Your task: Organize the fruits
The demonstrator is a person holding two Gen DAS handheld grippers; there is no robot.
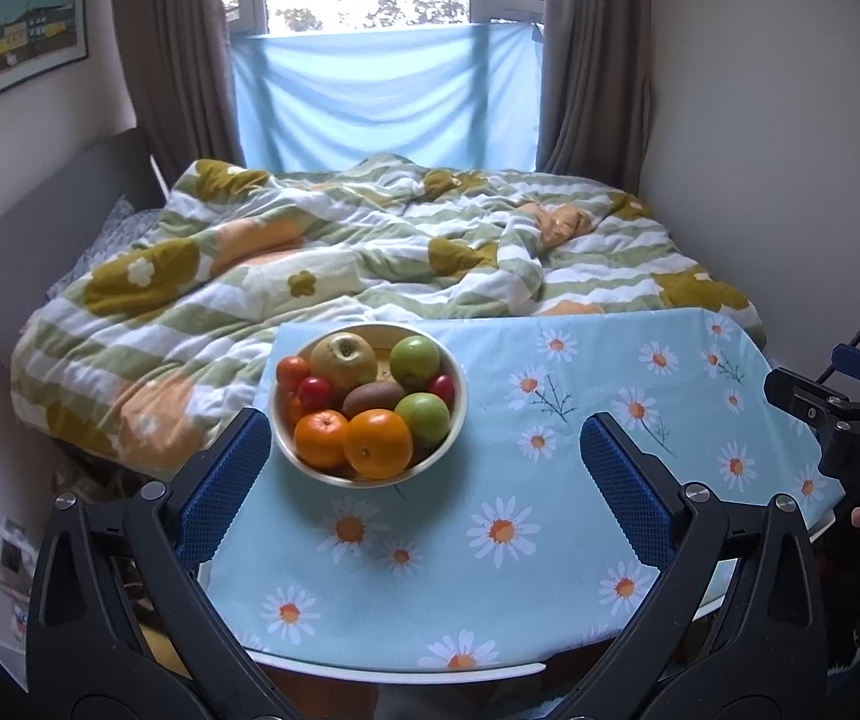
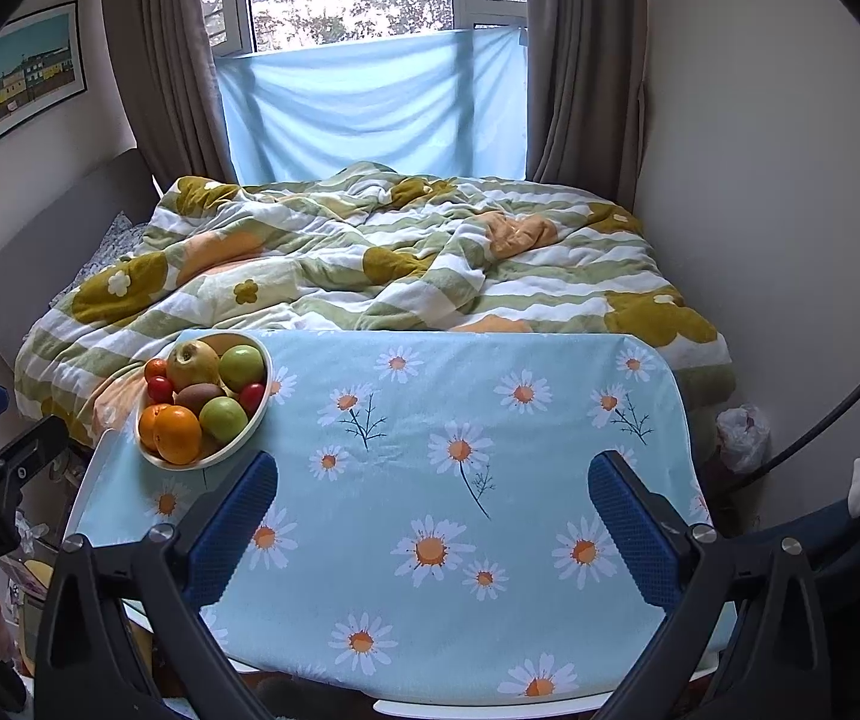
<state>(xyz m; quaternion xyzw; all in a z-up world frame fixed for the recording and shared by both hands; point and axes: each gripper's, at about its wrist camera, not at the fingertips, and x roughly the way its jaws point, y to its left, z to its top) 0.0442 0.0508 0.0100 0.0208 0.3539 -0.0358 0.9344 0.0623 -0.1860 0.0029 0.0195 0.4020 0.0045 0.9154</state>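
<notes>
All the fruit sits heaped in one cream bowl (image 1: 369, 405) at the far left of the table (image 1: 580, 516), near the edge that meets the bed (image 1: 309, 252); the rest of the daisy cloth is bare. That fits either fruit already gathered into the bowl or a bowl waiting to be sorted out onto the cloth, and the pictures do not settle which. The left gripper (image 1: 423, 486) hangs over the near edge with its jaws wide apart and empty, the bowl just ahead between its blue pads, likely placed so because the bowl lies on its side. The right gripper (image 2: 433, 513) is likewise spread and empty, over the bare middle of the cloth, well apart from the bowl. Counted as visible: two oranges (image 1: 378, 443), two green apples (image 1: 415, 360), one yellowish apple (image 1: 342, 360), one kiwi (image 1: 372, 398), and about four small red or orange tomatoes (image 1: 315, 393); more may be hidden beneath.
</notes>
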